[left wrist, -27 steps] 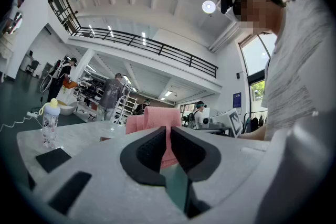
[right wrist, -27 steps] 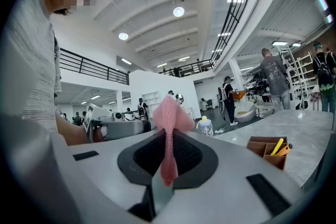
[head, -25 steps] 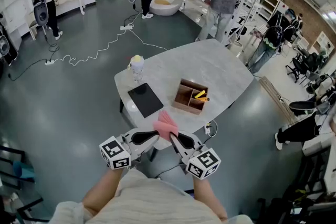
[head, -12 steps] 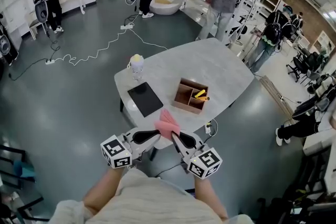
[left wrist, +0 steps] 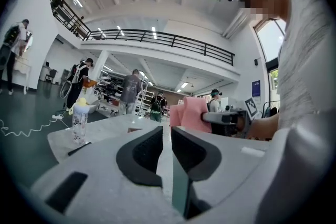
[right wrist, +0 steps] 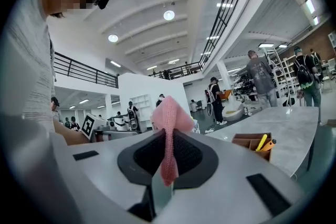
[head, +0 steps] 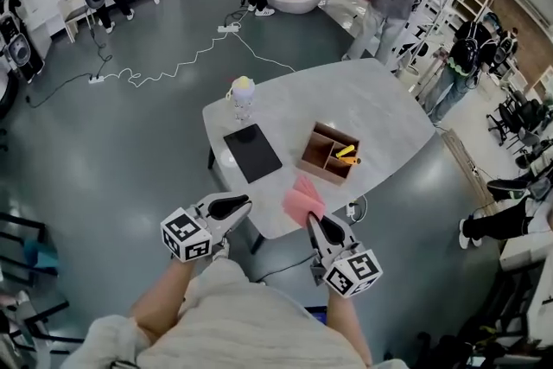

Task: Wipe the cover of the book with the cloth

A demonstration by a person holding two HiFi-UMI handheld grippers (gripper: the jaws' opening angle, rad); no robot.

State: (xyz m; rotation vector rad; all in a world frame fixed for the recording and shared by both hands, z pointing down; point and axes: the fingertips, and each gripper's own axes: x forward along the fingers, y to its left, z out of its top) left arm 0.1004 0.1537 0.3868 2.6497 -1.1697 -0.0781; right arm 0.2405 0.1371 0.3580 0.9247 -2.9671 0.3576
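Left claw (head: 244, 203) has pulled away, shut and empty. Right claw (head: 313, 222) pinches the pink cloth (head: 302, 201); the book (head: 252, 153) lies at its eleven o'clock.

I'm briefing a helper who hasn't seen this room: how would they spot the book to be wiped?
Start at the pale grey table in the middle of the floor. On its left part in the head view lies the book, just nearer the person than the small yellow-capped bottle and left of the wooden box. It is the only flat black rectangle on the tabletop.
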